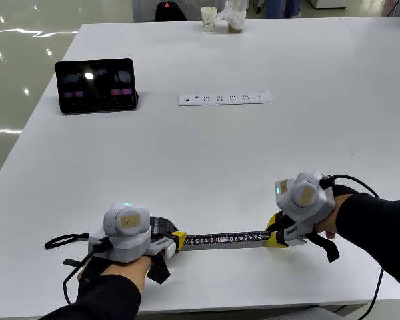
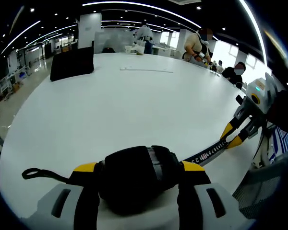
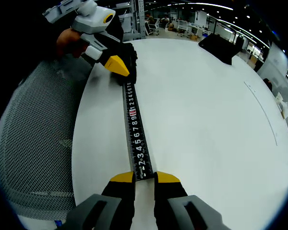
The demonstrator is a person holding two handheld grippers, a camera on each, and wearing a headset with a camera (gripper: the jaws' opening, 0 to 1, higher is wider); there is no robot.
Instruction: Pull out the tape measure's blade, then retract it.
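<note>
I see a tablet (image 1: 96, 85) and a power strip (image 1: 225, 99) lying well beyond my work. My left gripper (image 2: 139, 168) clamps the black tape measure (image 2: 134, 189); my right gripper (image 3: 144, 178) pinches its numbered blade (image 3: 134, 128), stretched flat between them.

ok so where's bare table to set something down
Bare: the wide middle between the power strip and the blade, and the right side. Crowded: the near edge, where left tongs and right tongs stretch the tape measure; the tablet takes the far left.

The black, rounded tape measure (image 2: 137, 177) has its dark, numbered blade (image 3: 136, 134) drawn out straight, lying flat.
</note>
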